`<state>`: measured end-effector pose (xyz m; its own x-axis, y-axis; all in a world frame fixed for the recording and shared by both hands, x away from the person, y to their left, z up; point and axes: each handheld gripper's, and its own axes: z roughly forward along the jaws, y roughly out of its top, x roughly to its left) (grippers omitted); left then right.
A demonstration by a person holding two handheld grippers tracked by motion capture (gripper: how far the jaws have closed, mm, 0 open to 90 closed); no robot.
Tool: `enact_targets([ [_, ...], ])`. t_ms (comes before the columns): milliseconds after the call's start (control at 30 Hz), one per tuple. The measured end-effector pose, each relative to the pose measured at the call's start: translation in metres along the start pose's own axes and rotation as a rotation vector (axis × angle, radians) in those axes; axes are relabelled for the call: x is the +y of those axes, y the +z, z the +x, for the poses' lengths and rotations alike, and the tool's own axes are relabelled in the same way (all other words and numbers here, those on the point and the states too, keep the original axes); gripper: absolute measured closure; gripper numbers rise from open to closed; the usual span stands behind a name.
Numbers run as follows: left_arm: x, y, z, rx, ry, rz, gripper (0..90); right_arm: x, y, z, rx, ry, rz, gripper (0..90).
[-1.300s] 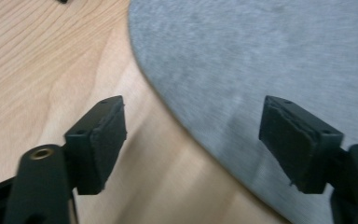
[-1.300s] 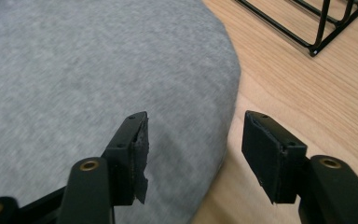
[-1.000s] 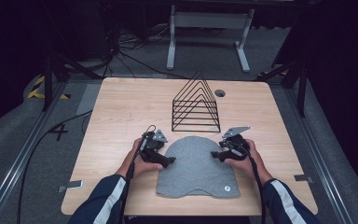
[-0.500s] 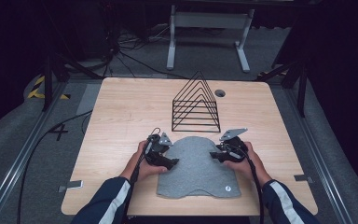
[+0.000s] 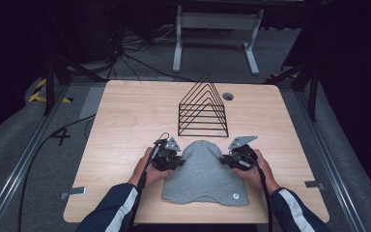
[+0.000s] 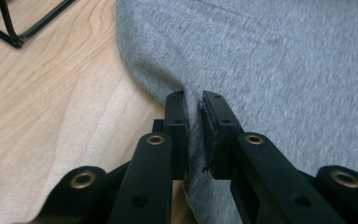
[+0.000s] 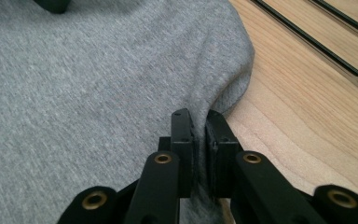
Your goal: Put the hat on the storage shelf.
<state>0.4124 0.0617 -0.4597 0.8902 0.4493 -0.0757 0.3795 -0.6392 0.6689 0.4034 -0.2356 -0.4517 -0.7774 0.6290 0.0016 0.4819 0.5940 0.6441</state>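
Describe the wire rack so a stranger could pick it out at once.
On the wooden table, look past the grey beanie to the far half. The wire rack stands there, upright: black open triangular frames on a flat base, the one rigid, see-through thing on the table.

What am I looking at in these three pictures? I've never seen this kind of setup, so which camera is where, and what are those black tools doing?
No robot here: a person holds a handheld two-jaw tool in each hand. The high view looks down from above the person's side onto a wooden table. On it lie a grey beanie and, just beyond it, a black wire rack with triangular dividers. The left gripper is at the hat's left edge, the right gripper at its right edge. The other two pictures come from cameras riding on the tools, looking along their black jaws. In the left gripper view, the jaws are closed on a pinch of the grey fabric. The right gripper view shows the same at the opposite edge.
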Motion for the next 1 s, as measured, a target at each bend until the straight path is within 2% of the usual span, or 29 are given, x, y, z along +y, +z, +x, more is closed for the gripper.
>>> enact_targets([
  [100,0.004,-0.006,0.0,-0.003,-0.007,-0.023,83.4,0.0,-0.002,0.0,0.002,-0.017,0.005,84.4],
  [133,0.006,-0.009,0.0,0.001,0.003,-0.022,83.5,0.001,-0.004,0.0,0.002,-0.022,0.002,84.5],
  [333,0.016,-0.024,-0.003,0.026,0.026,-0.067,84.0,0.006,-0.023,0.0,-0.001,-0.033,-0.068,84.9],
  [433,0.023,-0.033,-0.007,0.043,0.039,-0.1,84.1,0.009,-0.035,0.0,-0.018,-0.048,-0.104,85.0],
  [467,0.026,-0.035,-0.009,0.051,0.055,-0.098,84.1,0.011,-0.039,0.0,-0.02,-0.052,-0.117,85.0],
  [533,0.028,-0.038,-0.01,0.052,0.063,-0.101,84.1,0.012,-0.043,0.0,-0.02,-0.052,-0.128,85.0],
  [600,0.034,-0.046,-0.012,0.061,0.07,-0.128,84.1,0.017,-0.054,0.0,-0.032,-0.061,-0.158,85.0],
  [667,0.038,-0.051,-0.013,0.06,0.079,-0.141,84.1,0.019,-0.058,0.0,-0.036,-0.063,-0.166,85.1],
  [700,0.045,-0.059,-0.015,0.076,0.101,-0.155,84.1,0.021,-0.064,0.001,-0.045,-0.072,-0.177,85.0],
  [767,0.053,-0.066,-0.015,0.087,0.12,-0.168,84.1,0.027,-0.077,0.002,-0.059,-0.088,-0.206,85.1],
  [1000,0.082,-0.088,-0.016,0.132,0.17,-0.189,84.3,0.054,-0.108,-0.001,-0.112,-0.138,-0.263,85.2],
])
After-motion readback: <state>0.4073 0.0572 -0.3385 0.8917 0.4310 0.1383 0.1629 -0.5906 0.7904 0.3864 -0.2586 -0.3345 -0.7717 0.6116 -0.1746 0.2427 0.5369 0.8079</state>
